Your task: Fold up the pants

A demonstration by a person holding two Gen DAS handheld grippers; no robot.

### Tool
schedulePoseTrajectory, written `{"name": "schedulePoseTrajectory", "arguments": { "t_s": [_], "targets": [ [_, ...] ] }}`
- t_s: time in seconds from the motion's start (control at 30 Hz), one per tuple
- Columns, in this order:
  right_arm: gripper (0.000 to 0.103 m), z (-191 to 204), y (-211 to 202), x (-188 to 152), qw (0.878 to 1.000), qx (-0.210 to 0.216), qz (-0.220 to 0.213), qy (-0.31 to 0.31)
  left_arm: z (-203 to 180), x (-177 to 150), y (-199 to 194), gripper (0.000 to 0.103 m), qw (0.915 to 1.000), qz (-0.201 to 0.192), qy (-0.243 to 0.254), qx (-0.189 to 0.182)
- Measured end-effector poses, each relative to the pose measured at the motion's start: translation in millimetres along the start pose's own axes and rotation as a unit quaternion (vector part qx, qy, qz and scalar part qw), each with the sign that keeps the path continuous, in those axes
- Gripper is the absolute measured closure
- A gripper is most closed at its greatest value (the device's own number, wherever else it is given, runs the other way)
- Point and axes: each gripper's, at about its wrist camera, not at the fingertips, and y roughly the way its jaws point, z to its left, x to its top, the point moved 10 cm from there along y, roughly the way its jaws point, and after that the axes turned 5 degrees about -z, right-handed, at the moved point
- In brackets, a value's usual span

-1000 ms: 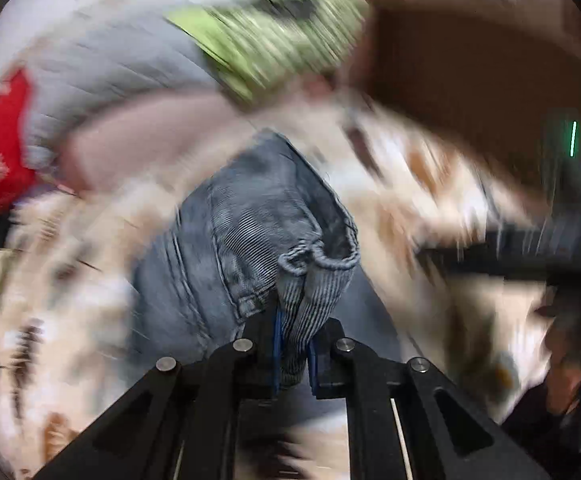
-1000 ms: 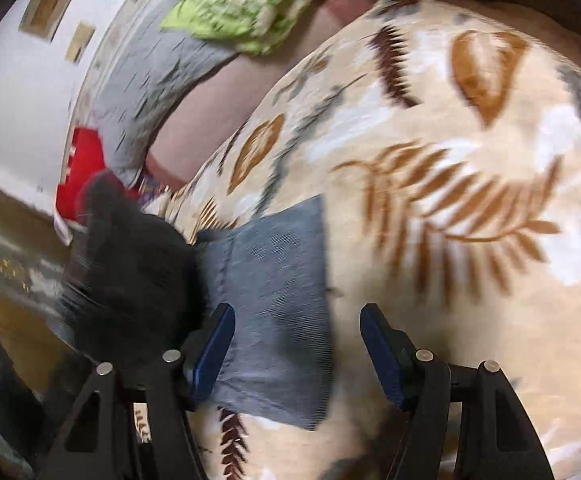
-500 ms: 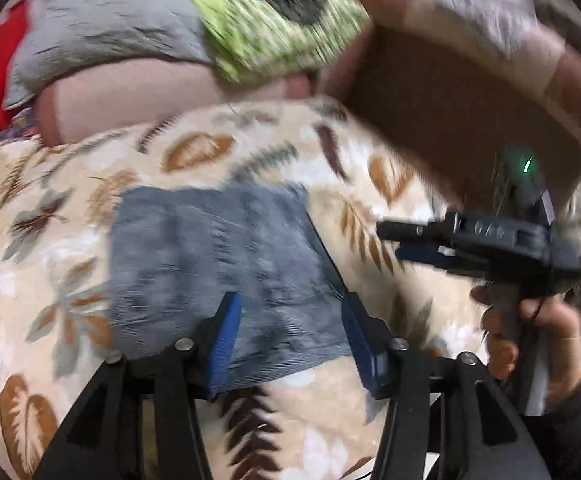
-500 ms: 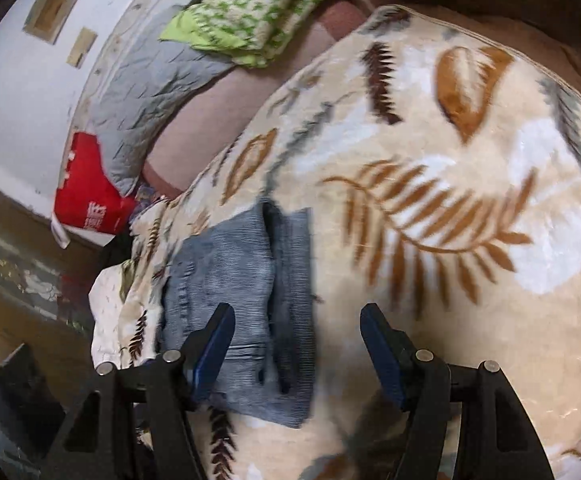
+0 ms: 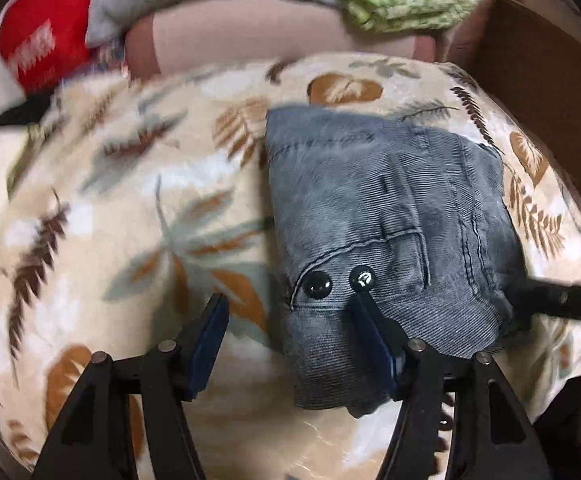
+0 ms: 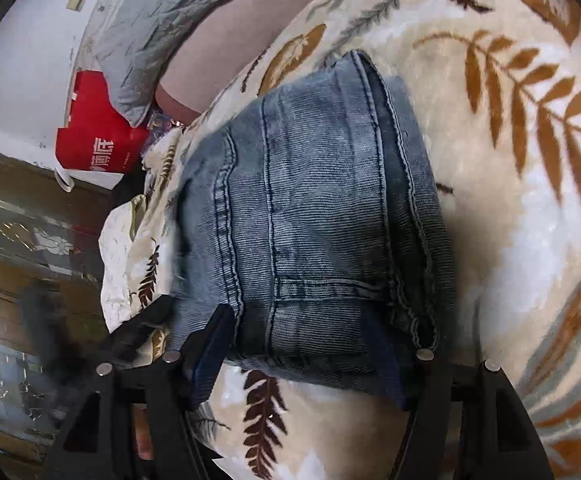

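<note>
On a leaf-print blanket (image 5: 102,216), grey-blue corduroy pants (image 5: 386,216) lie folded into a thick, compact block, two dark snaps on top. Left gripper (image 5: 290,316): fingers wide, holding nothing; the left one hangs over bare blanket, the right one at the near edge of the block. Right gripper (image 6: 302,344): fingers wide, straddling the block's near edge, not clamped. Judgement: soft, limp, moderately heavy, ribbed cloth not slippery; layers will slide apart if pinched singly. Best hold is through all layers at the seamed, waistband edge.
</note>
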Motion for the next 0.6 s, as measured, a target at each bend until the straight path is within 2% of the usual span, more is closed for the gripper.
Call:
{"name": "schedulePoseTrajectory", "arguments": {
  "t_s": [0.07, 0.13, 0.23, 0.3, 0.4, 0.43, 0.5, 0.53, 0.57, 0.6],
  "targets": [
    [0.034, 11.4, -3.8, 9.4, 0.999, -0.022, 0.001, -0.027, 0.6, 8.5, -11.4, 0.038, 0.9993, -0.012, -0.031, -0.020],
    [0.034, 28.7, -11.8, 27.1, 0.998, -0.016, -0.021, -0.048, -1.3, 16.2, -22.8, 0.038, 0.9986, -0.028, -0.036, -0.026],
    [0.033, 47.9, -20.4, 64.6, 0.994, -0.038, -0.058, -0.080, -18.3, 17.3, -24.7, 0.038, 0.9992, -0.036, 0.001, -0.015],
    [0.033, 60.1, -10.4, 85.5, 0.994, -0.029, -0.047, -0.096, -31.2, 5.1, -9.6, 0.037, 0.9994, -0.011, 0.032, -0.004],
    [0.033, 69.7, 13.3, 102.8, 0.997, 0.050, -0.009, -0.060, -37.6, 2.2, -3.3, 0.037, 0.9991, -0.016, 0.039, 0.004],
    [0.033, 62.5, 27.0, 109.4, 0.998, 0.057, -0.001, -0.041, -38.7, 1.3, -3.3, 0.037, 0.9991, -0.014, 0.039, 0.003],
    [0.033, 16.3, 56.9, 113.3, 1.000, -0.017, 0.020, 0.008, -40.8, 0.4, -2.5, 0.037, 0.9992, -0.008, 0.040, -0.003],
    [0.033, -12.4, 69.5, 109.6, 0.997, -0.040, 0.027, 0.054, -42.2, -0.7, -1.0, 0.037, 0.9991, -0.004, 0.040, -0.009],
    [0.034, -19.2, 70.7, 109.6, 0.997, -0.021, 0.017, 0.076, -42.5, -0.9, -0.2, 0.037, 0.9990, -0.004, 0.043, -0.008],
    [0.034, -13.8, 64.7, 110.7, 0.997, -0.009, 0.006, 0.073, -42.3, -0.8, -0.6, 0.036, 0.9990, -0.008, 0.044, -0.008]
  ]
}}
